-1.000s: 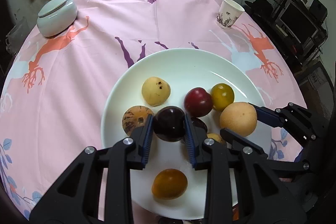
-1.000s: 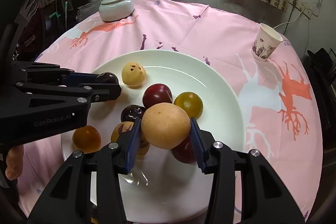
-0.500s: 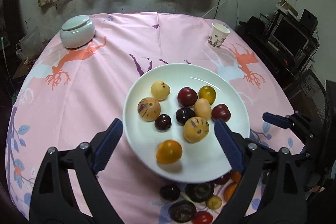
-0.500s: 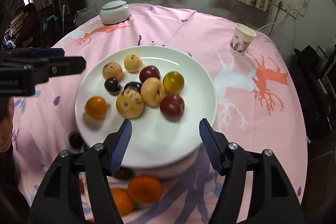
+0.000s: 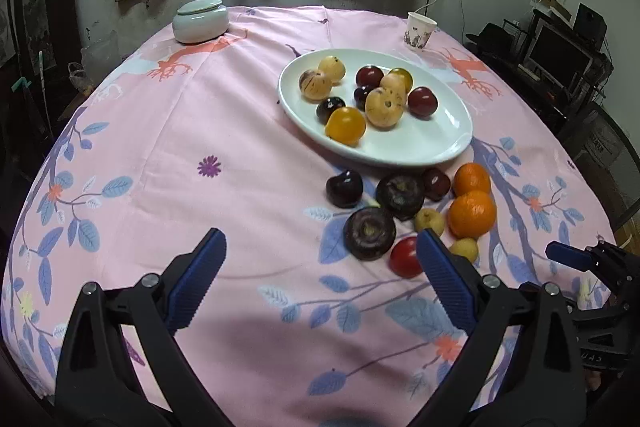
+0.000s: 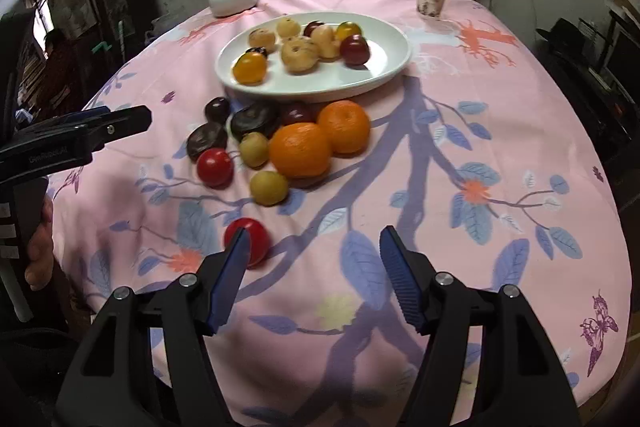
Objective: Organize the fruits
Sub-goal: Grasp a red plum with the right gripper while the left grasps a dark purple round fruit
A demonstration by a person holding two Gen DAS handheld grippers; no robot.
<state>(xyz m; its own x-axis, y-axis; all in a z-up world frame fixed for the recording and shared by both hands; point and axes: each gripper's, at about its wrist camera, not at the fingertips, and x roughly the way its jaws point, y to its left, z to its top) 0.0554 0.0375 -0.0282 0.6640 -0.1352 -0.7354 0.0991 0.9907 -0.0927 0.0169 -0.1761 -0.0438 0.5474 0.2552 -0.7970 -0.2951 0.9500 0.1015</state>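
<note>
Red tomato (image 6: pixel 251 241) sits just off my right tongs' (image 6: pixel 312 277) left pad
Both tongs empty: right parted, left (image 5: pixel 318 277) opening wide; loose pile lies ahead, right is nearer

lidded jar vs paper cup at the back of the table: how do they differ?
The lidded jar is squat, pale green and closed. The paper cup is taller, tapered, white with a printed pattern, and open-topped. Jar sits back left, cup back right. Both stand upright on the pink tablecloth.
</note>
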